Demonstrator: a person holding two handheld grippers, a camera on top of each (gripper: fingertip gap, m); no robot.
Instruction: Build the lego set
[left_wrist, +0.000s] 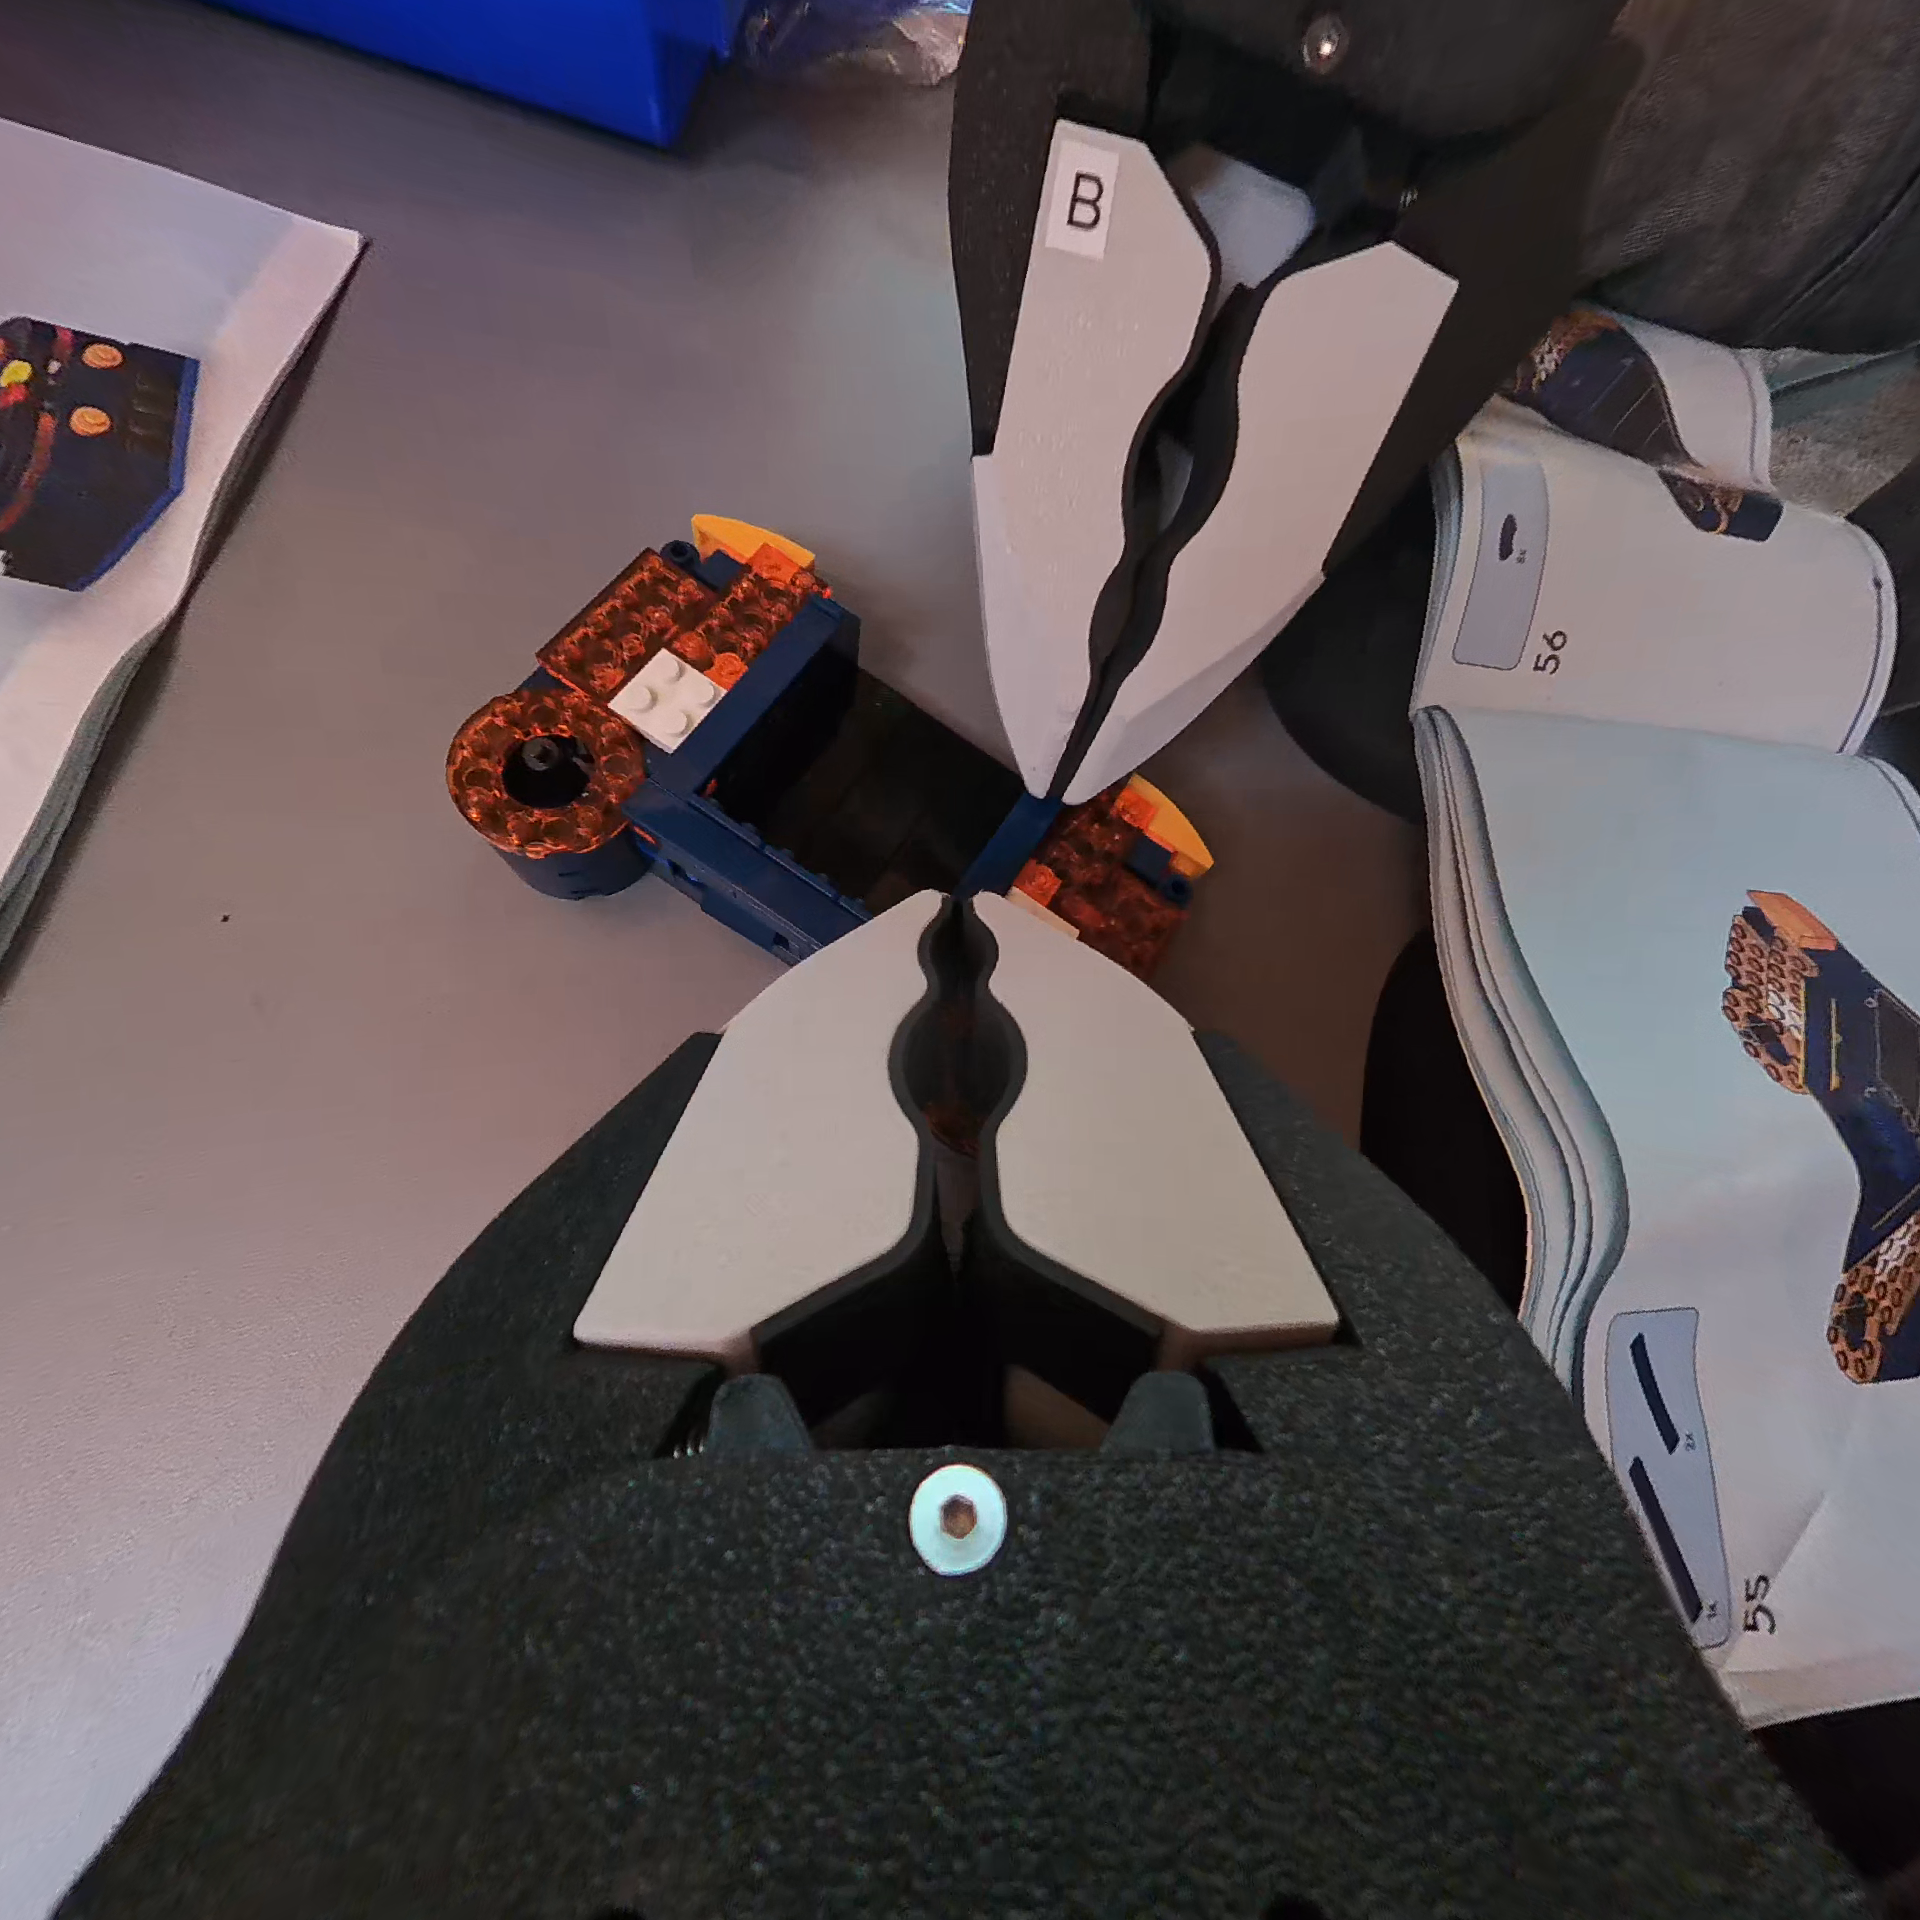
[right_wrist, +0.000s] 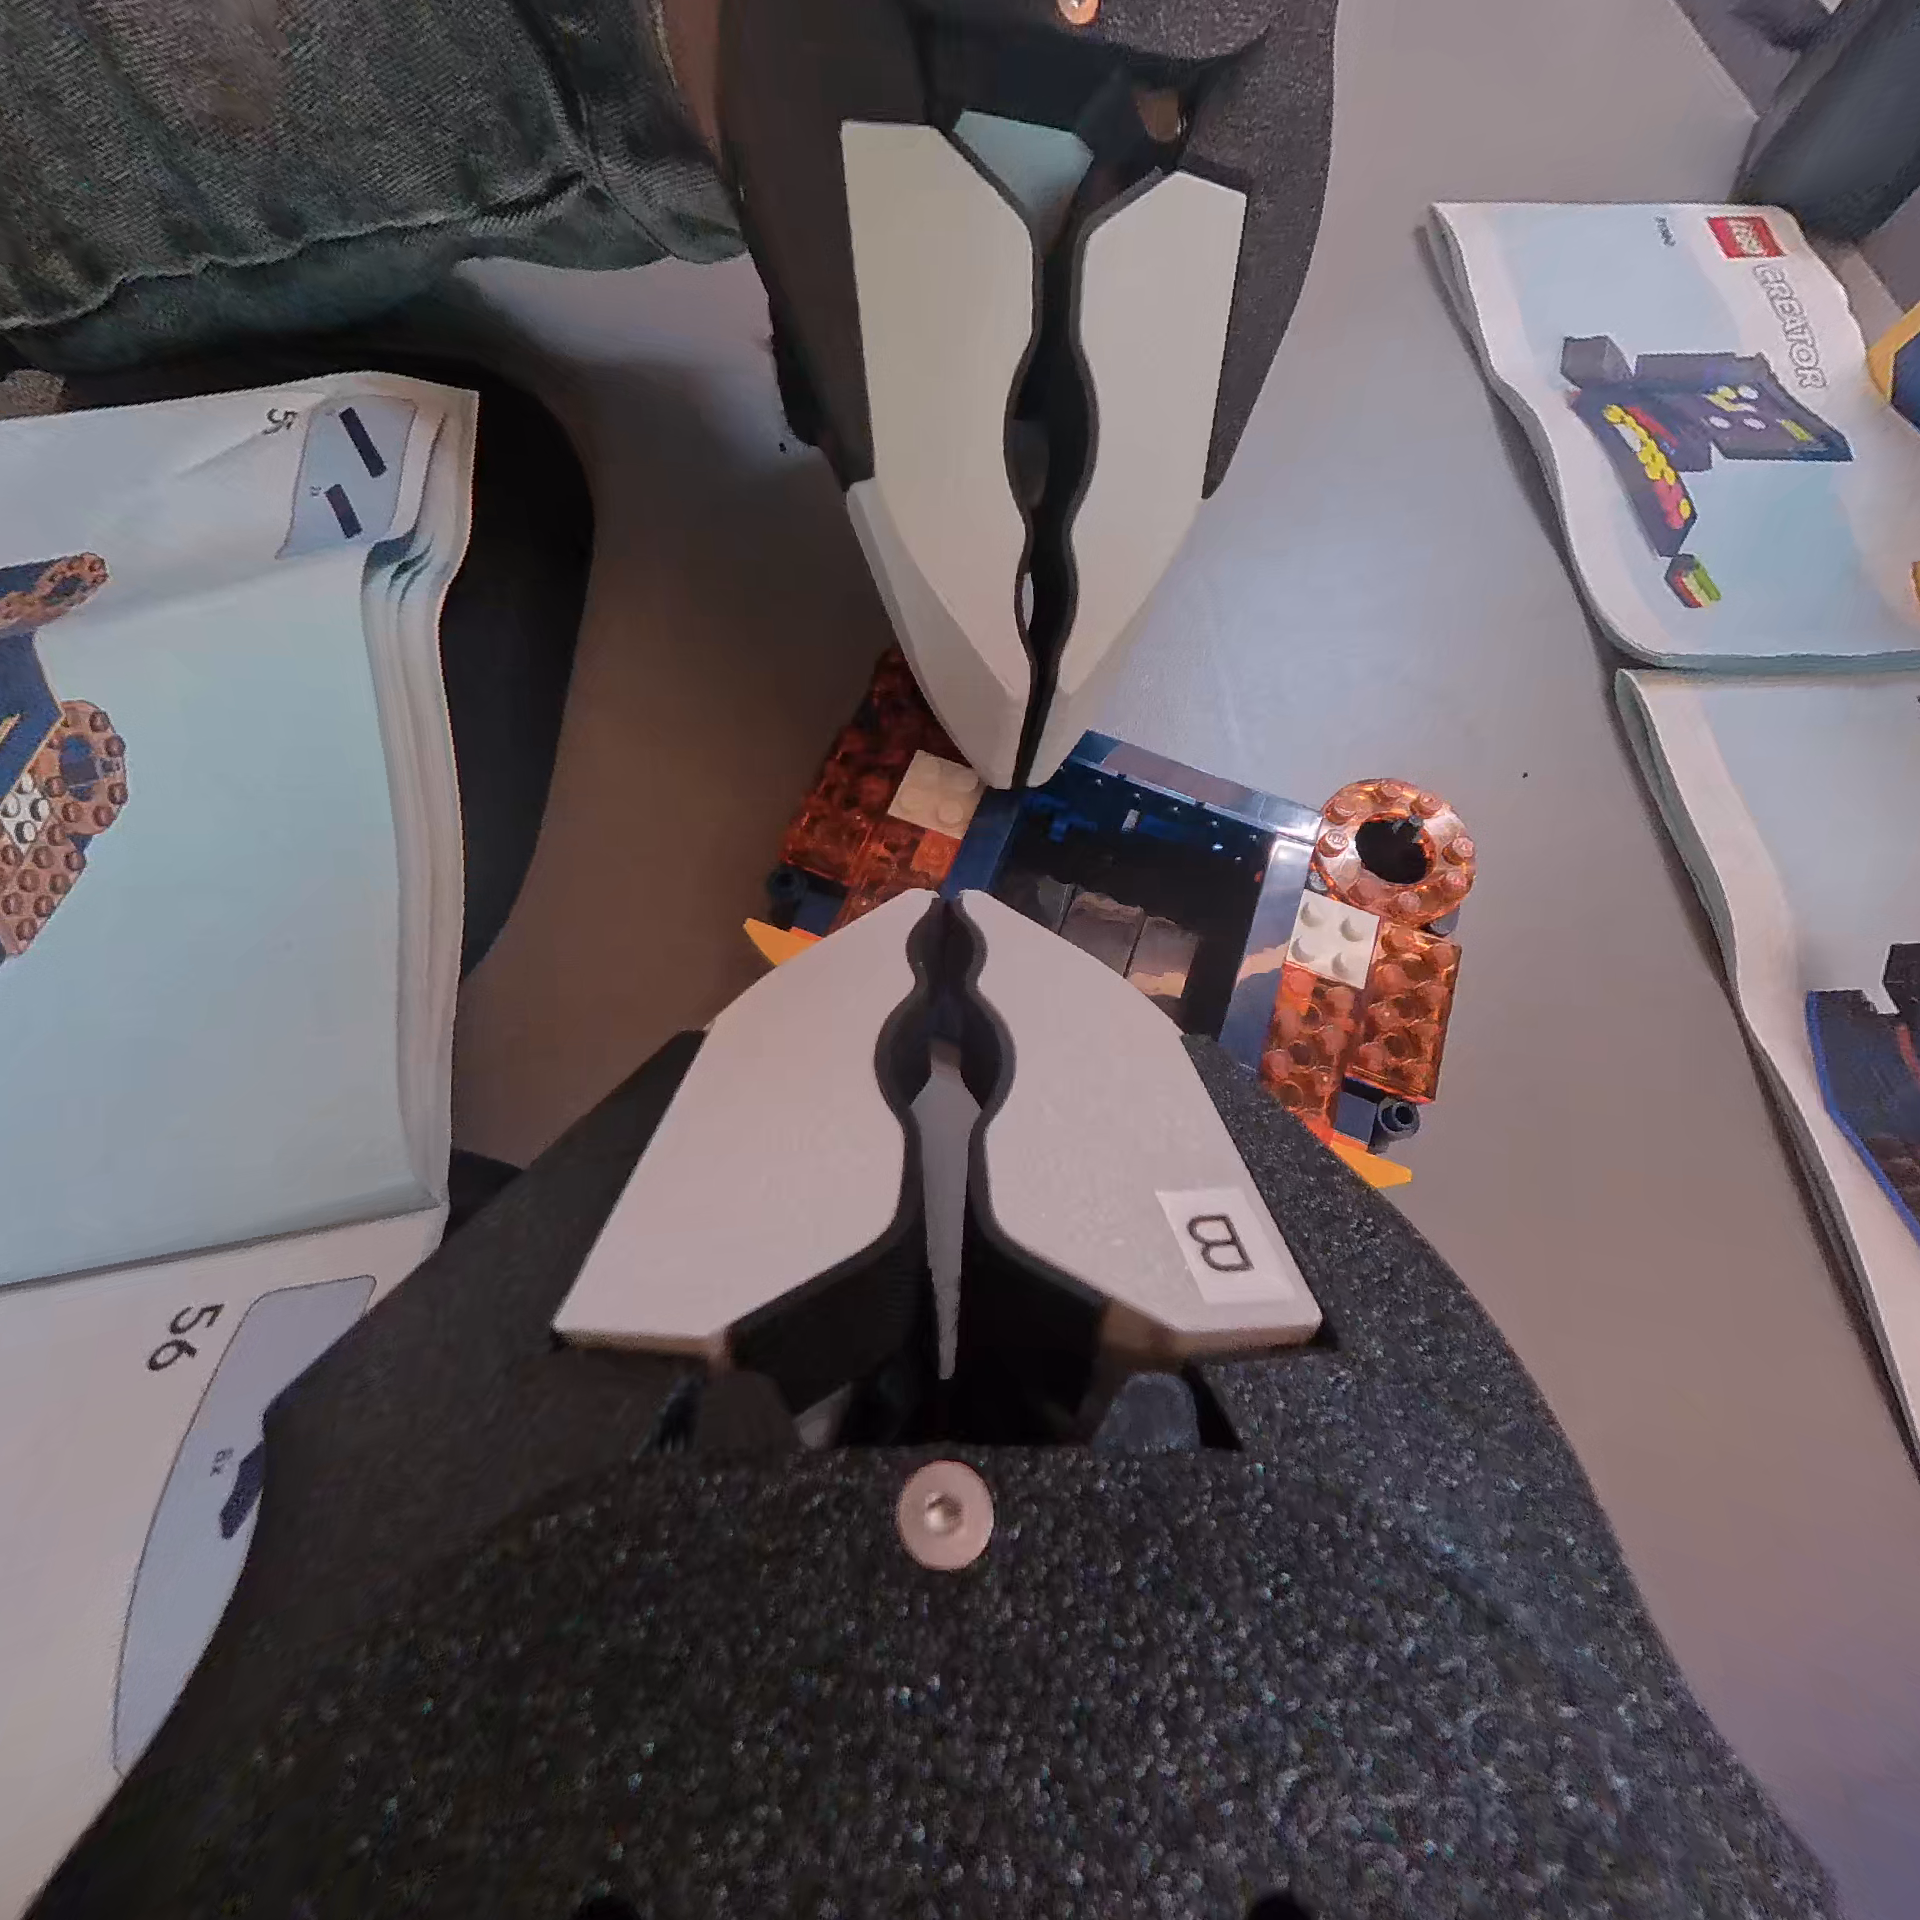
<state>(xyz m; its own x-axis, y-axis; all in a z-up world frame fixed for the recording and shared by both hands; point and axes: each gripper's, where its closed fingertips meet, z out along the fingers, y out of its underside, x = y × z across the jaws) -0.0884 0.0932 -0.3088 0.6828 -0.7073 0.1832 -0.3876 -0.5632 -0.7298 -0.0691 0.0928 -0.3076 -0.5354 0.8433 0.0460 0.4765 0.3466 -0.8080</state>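
Note:
The lego model (left_wrist: 769, 748) lies on the grey table: a dark blue frame with a black inside, clear orange plates, white 2x2 plates and an orange ring (left_wrist: 540, 774). It also shows in the right wrist view (right_wrist: 1143, 894). A thin dark blue bar (left_wrist: 1003, 847) stands on the model's right edge. My left gripper (left_wrist: 956, 906) is shut on its near end. My right gripper (left_wrist: 1051, 792) comes from the far side and is shut on its other end. In the right wrist view my right gripper (right_wrist: 951, 902) and left gripper (right_wrist: 1023, 779) meet tip to tip on the bar (right_wrist: 987, 831).
An open instruction booklet (left_wrist: 1662, 1039) lies right of the model and shows in the right wrist view (right_wrist: 208, 883). More booklets (left_wrist: 125, 499) (right_wrist: 1662, 416) lie on the other side. A blue box (left_wrist: 499, 52) stands at the back. A person's green sleeve (right_wrist: 260, 156) is near. Less than 4 cm separates the two grippers' tips.

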